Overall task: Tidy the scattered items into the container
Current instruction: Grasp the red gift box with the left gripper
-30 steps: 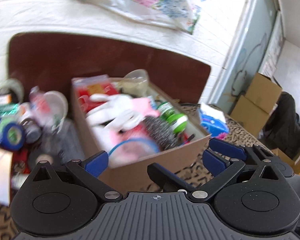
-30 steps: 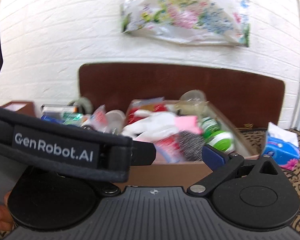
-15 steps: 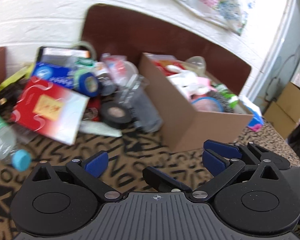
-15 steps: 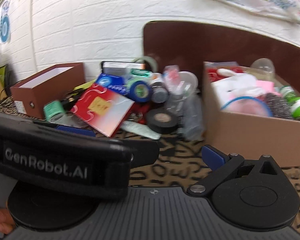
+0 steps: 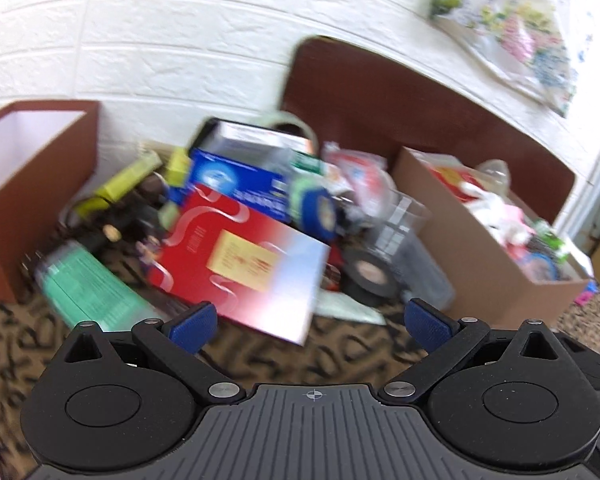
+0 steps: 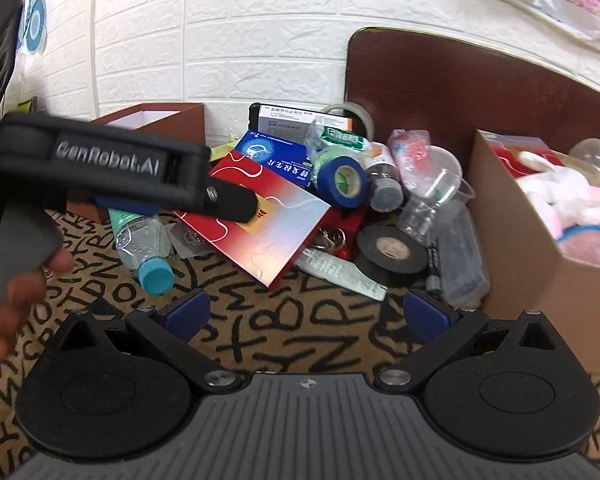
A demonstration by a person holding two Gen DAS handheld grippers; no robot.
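Note:
A pile of scattered items lies on the patterned cloth. It includes a red flat box [image 6: 268,220], a water bottle [image 6: 144,248], a black tape roll [image 6: 392,250], a blue tape roll [image 6: 342,182], a clear cup [image 6: 432,204] and a white tube [image 6: 344,274]. The cardboard box [image 6: 540,264], filled with several things, stands right of the pile. My right gripper [image 6: 305,312] is open and empty, low in front of the pile. My left gripper [image 5: 311,326] is open and empty too, facing the red flat box [image 5: 240,260]. Its black housing [image 6: 108,164] reaches over the pile's left side.
A brown open box [image 6: 152,120] stands at the back left against the white brick wall. A dark chair back [image 6: 480,80] rises behind the cardboard box. A hand [image 6: 12,296] holds the left gripper's handle. Bare patterned cloth [image 6: 300,340] lies in front of the pile.
Both views have swung left, from the cardboard box to the pile of items. The left gripper has moved closer to the red flat box. Both grippers stay open and empty.

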